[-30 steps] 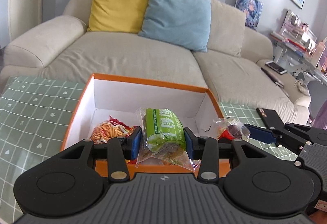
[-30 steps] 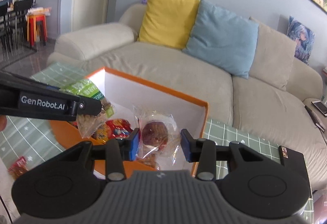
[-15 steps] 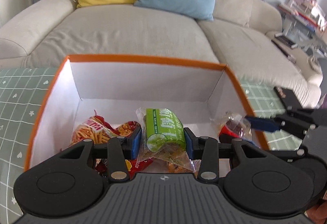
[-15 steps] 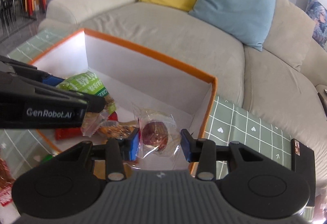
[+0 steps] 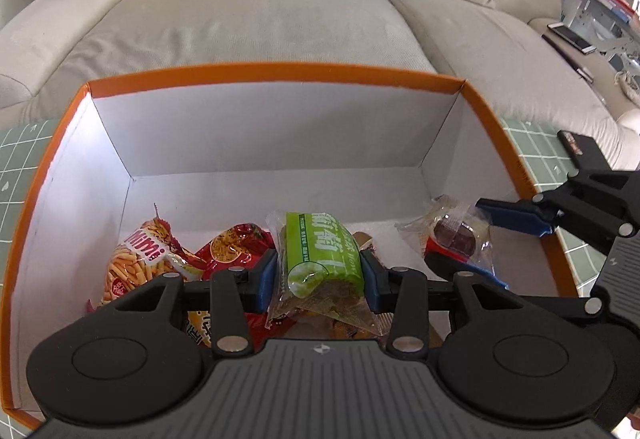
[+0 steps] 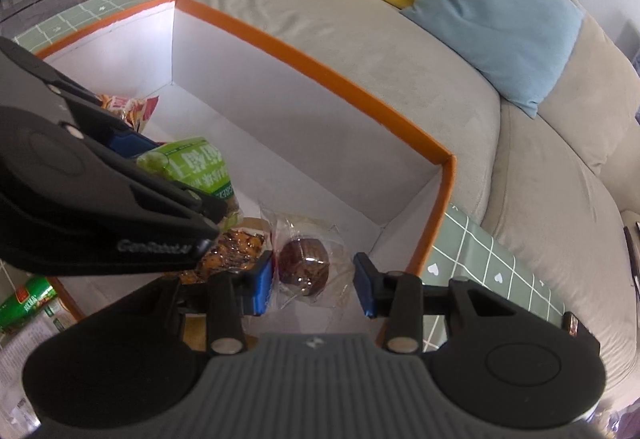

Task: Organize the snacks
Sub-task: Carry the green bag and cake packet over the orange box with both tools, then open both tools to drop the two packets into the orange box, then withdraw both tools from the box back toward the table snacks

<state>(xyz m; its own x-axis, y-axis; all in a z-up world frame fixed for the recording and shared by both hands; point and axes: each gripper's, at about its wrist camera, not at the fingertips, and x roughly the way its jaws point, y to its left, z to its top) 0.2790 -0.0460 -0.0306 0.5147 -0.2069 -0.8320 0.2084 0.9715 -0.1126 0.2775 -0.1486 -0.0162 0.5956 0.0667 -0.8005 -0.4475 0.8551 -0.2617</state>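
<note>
Over the orange box (image 5: 280,73), the left claw (image 5: 319,275) pinches a green packet (image 5: 320,255); just right, the right claw (image 6: 314,279) pinches a wrapped brown cake (image 6: 304,263).

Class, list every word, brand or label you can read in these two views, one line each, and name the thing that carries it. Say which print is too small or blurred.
"Mimi": on the snack bag of sticks in the orange box.
"GenRobot.AI": on the left gripper, blurred but legible.
Green packet: large Chinese characters and small print, not legible to me.
Green wrapper outside the box: print too blurred.
</note>
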